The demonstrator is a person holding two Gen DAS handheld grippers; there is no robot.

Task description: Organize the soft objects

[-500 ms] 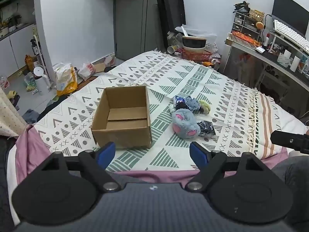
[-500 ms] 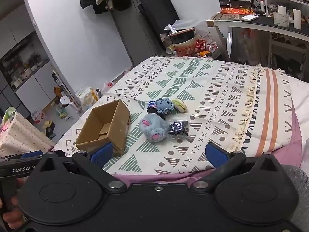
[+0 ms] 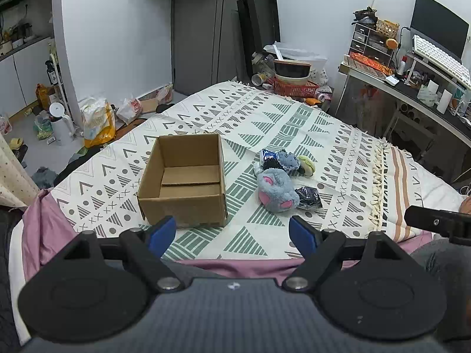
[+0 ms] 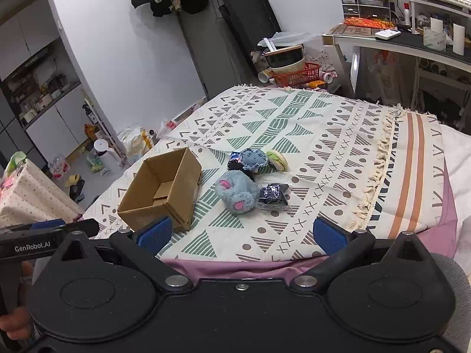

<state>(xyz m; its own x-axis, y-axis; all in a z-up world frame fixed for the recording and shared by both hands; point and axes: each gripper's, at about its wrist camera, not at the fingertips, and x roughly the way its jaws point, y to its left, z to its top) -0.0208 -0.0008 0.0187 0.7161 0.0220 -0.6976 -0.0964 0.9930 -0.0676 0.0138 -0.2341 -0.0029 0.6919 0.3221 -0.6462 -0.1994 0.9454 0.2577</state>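
Both your left gripper [image 3: 232, 232] and right gripper [image 4: 240, 234] hang at the near edge of the bed [image 3: 265, 123] with fingers wide and empty, while the soft toys lie clustered just right of the empty cardboard box [image 3: 182, 182]. Reach first for the grey plush mouse [image 3: 275, 191], the nearest and bulkiest. Pinch its middle so it does not sag, then lift it clear over the box wall.
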